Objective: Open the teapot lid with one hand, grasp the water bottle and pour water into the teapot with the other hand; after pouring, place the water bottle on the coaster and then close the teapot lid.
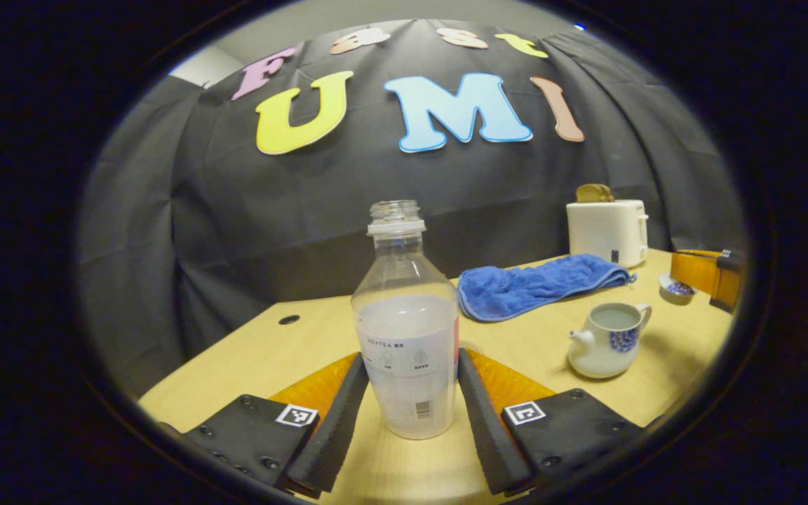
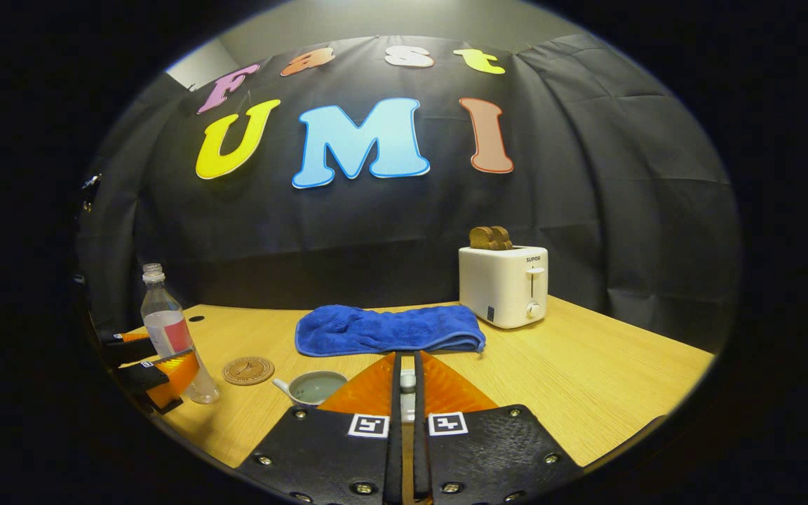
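An uncapped clear water bottle [image 1: 407,337], about half full, stands upright on the wooden table [image 1: 257,358]. My left gripper [image 1: 411,361] is shut on the bottle, one finger pressed against each side of its label. The white teapot [image 1: 607,340] with a blue pattern sits lidless to the right. In the right gripper view the teapot [image 2: 311,387] lies low and left of my right gripper [image 2: 407,361], which is shut on the small white teapot lid [image 2: 408,382] held above the table. A round coaster [image 2: 248,370] lies bare between the bottle [image 2: 165,330] and the teapot.
A folded blue towel [image 2: 390,330] lies behind the teapot, and a white toaster [image 2: 506,284] with bread in it stands at the back right. The table's right half [image 2: 586,379] is bare wood. A small hole [image 1: 289,320] marks the far left corner.
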`<state>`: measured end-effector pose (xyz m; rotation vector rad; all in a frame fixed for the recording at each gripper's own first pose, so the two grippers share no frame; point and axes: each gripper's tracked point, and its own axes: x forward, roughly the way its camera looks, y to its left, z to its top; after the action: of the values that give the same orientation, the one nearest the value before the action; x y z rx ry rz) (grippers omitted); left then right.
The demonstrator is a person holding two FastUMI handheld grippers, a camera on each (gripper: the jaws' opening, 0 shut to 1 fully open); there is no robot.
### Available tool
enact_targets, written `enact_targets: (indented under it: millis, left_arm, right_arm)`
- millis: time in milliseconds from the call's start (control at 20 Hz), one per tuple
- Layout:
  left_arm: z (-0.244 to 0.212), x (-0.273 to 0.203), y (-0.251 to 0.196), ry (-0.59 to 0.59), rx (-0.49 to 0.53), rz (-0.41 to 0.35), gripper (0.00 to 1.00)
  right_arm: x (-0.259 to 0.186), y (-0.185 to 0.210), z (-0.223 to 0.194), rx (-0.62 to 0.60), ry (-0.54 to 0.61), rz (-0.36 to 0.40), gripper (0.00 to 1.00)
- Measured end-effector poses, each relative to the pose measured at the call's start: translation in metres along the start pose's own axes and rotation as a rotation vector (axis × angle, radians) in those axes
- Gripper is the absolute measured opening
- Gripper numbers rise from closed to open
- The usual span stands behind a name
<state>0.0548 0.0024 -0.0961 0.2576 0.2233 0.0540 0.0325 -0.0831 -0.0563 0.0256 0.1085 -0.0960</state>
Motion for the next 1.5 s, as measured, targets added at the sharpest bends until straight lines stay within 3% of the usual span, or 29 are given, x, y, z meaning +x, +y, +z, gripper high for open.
enact_targets:
  millis: [350, 850, 1500]
  left_arm:
    - [0.016, 0.003, 0.004, -0.030, 0.364, 0.086, 0.87]
    - [0.038, 0.017, -0.017, -0.112, 0.782, 0.116, 0.87]
    - [0.065, 0.014, -0.054, -0.249, 1.187, 0.121, 0.87]
  right_arm:
    - [-0.011, -0.016, -0.007, 0.023, 0.006, -0.004, 0.06]
    - [-0.016, -0.029, -0.005, 0.051, -0.016, -0.028, 0.06]
    - [-0.020, -0.032, 0.001, 0.057, -0.038, -0.033, 0.06]
